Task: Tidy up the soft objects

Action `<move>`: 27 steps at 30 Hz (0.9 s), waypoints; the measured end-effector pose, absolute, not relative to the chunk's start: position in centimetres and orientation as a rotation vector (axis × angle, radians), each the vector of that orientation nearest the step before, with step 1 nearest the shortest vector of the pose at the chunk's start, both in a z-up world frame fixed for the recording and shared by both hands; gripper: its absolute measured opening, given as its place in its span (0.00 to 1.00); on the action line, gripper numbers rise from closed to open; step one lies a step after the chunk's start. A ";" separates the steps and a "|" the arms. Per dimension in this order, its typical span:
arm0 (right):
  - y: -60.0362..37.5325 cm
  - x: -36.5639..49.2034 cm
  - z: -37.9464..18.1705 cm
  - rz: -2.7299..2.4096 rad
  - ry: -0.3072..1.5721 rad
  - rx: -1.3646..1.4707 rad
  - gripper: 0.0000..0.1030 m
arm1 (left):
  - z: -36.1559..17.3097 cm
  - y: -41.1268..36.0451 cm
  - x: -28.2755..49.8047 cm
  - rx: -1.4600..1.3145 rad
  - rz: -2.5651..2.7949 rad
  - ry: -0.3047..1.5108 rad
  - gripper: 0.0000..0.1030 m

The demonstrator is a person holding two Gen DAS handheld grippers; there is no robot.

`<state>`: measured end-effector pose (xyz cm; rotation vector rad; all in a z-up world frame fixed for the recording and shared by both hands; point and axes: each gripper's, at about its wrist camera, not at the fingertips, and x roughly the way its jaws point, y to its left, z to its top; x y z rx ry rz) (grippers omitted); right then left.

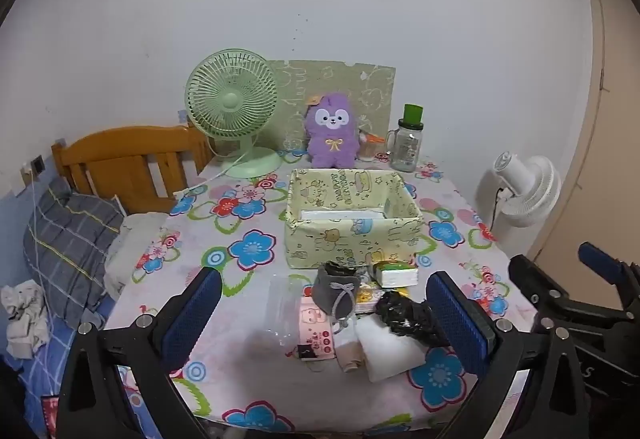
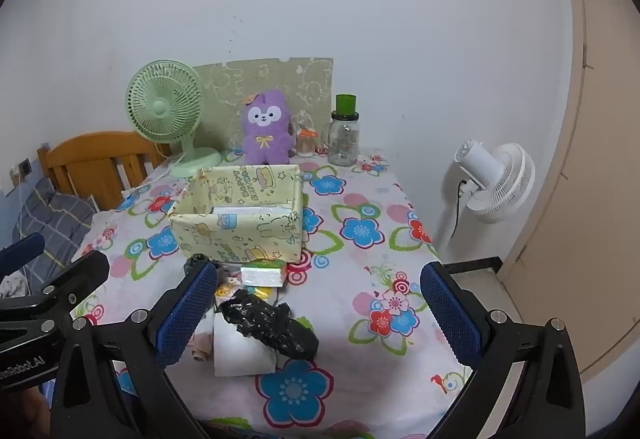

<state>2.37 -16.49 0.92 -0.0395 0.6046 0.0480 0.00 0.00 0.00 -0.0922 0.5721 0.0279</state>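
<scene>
A table (image 1: 248,371) with a flowered cloth fills the middle of both views, and the soft things lie in a loose heap near its front edge, just in front of a pale yellow box (image 1: 352,235) printed with cartoon animals. In the heap there is a grey drawstring pouch (image 1: 334,289), a crumpled black plastic bag (image 1: 402,315) lying across a folded white cloth (image 1: 386,353), a small pack of tissues (image 1: 398,275) right beside the box's front wall, a pink card (image 1: 316,331) and a clear plastic wrapper (image 1: 286,309) on the left side of the pile. The box is open at the top, with something flat and white on its floor (too little of it shows to say what). The left gripper (image 1: 324,319) hangs above the near edge of the table with its blue-padded fingers spread wide, the heap showing between them but nothing touched. The right gripper (image 2: 316,313) is held the same way, fingers wide apart and empty, with the black bag and the white cloth lying on the table between them. At the back of the table stand a green desk fan (image 1: 232,111), a purple plush toy (image 1: 331,131) and a glass jar (image 1: 406,145) with a green lid. A white standing fan (image 2: 494,179) is on the floor to the right of the table, and a wooden headboard (image 1: 132,159) with a grey checked pillow (image 1: 70,239) is to the left.
</scene>
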 end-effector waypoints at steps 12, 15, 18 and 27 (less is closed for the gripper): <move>-16.2 2.8 1.0 0.047 0.605 -0.014 0.99 | -0.3 -0.3 0.4 -0.040 0.053 0.592 0.99; -16.3 2.7 1.0 0.050 0.605 -0.019 0.99 | -0.4 -0.5 0.6 -0.038 0.049 0.593 0.99; -16.5 2.7 0.9 0.051 0.601 -0.015 0.99 | -0.4 -0.5 0.6 -0.038 0.059 0.590 0.99; -16.5 2.6 1.1 0.057 0.599 -0.012 0.99 | -0.5 -0.1 0.2 -0.031 0.091 0.557 0.99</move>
